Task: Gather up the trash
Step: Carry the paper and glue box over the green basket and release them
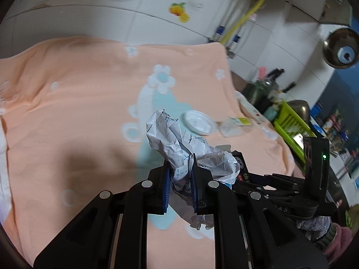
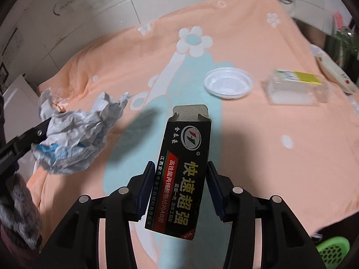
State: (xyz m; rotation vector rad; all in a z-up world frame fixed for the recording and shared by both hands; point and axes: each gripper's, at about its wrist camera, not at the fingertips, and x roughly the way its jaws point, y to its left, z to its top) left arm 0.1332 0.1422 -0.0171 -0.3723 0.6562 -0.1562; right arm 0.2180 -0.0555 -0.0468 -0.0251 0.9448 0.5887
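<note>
Left gripper (image 1: 180, 165) is what I watch first: its blue pads pinch the crumpled paper (image 1: 179, 143), which bulges up and to the right of the fingers, above the peach blanket (image 1: 78, 112). On my right gripper (image 2: 180, 174) the jaws clamp the black glue box (image 2: 182, 170) by its sides, open flap end pointing away from me. I see the white plastic lid (image 2: 228, 83) and the clear plastic container (image 2: 296, 89) lying on the blanket, well beyond both claws.
</note>
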